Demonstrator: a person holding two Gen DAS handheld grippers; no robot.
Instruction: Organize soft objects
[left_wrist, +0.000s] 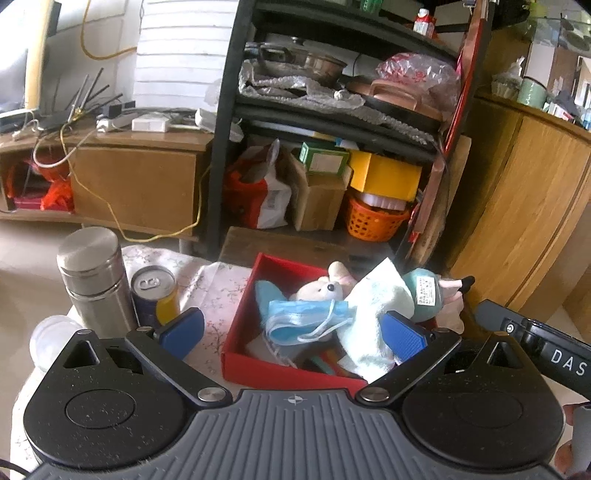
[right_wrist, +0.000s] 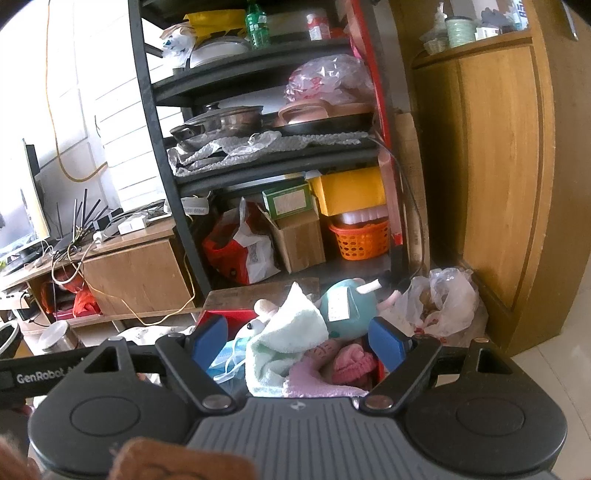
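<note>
Left gripper (left_wrist: 293, 334) is held wide open, nothing gripped; right pad overlaps the pale towel (left_wrist: 373, 317), contact unclear. Right gripper (right_wrist: 297, 341) is likewise spread wide and empty. Red box (left_wrist: 240, 314), frame centre, is packed with face mask (left_wrist: 306, 319), mouse plush (left_wrist: 325, 288) and teal plush (right_wrist: 341, 308); lower contents are hidden.

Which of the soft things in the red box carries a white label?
The round teal plush toy at the box's far right corner; the light towel and white mouse plush show none.
</note>
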